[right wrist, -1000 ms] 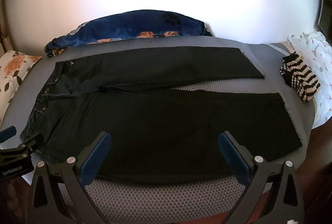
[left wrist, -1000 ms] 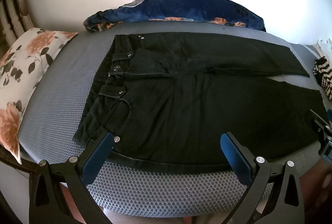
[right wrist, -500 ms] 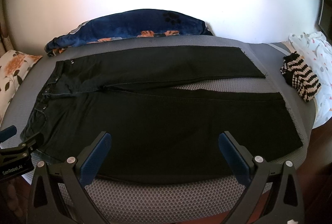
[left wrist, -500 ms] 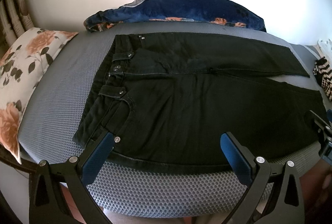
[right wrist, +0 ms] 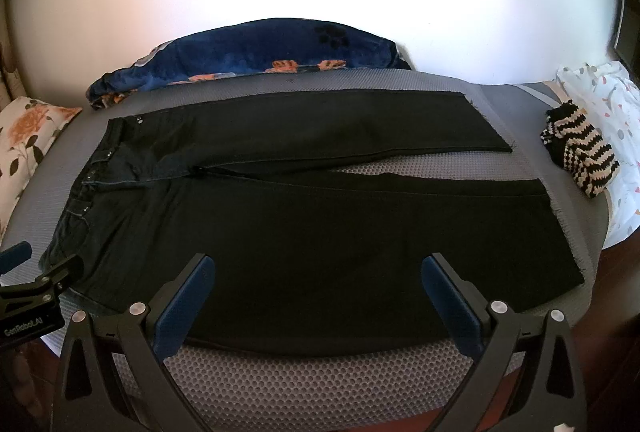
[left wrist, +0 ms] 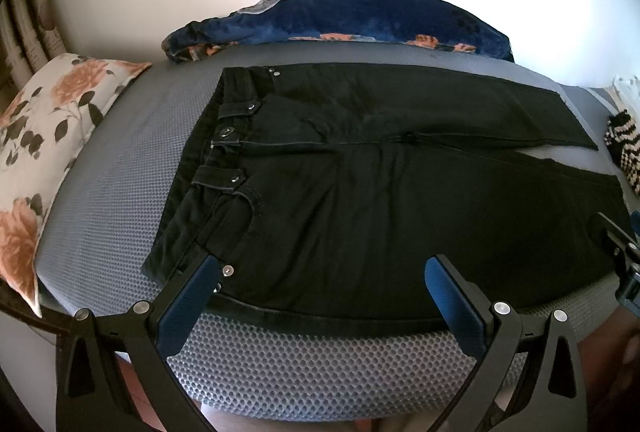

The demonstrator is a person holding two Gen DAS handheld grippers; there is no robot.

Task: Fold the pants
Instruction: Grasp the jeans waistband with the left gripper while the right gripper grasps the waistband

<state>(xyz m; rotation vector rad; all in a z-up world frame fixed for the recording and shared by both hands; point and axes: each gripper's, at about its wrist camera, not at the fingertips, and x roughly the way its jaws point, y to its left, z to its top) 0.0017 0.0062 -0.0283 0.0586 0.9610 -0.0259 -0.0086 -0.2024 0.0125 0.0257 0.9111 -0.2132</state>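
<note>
Black pants (right wrist: pixel 304 232) lie flat and unfolded on the grey bed (right wrist: pixel 320 376), waistband to the left, legs reaching right. The left tongs (left wrist: pixel 320 296) hover spread wide over the near waist edge; the right tongs (right wrist: pixel 316 292) hover spread over the near leg. A striped knit piece (right wrist: pixel 580 155) lies right.

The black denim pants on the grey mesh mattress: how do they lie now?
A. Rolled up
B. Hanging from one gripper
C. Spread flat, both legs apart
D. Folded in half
C: the black denim pants lie flat on the grey mesh mattress, legs separated.
</note>
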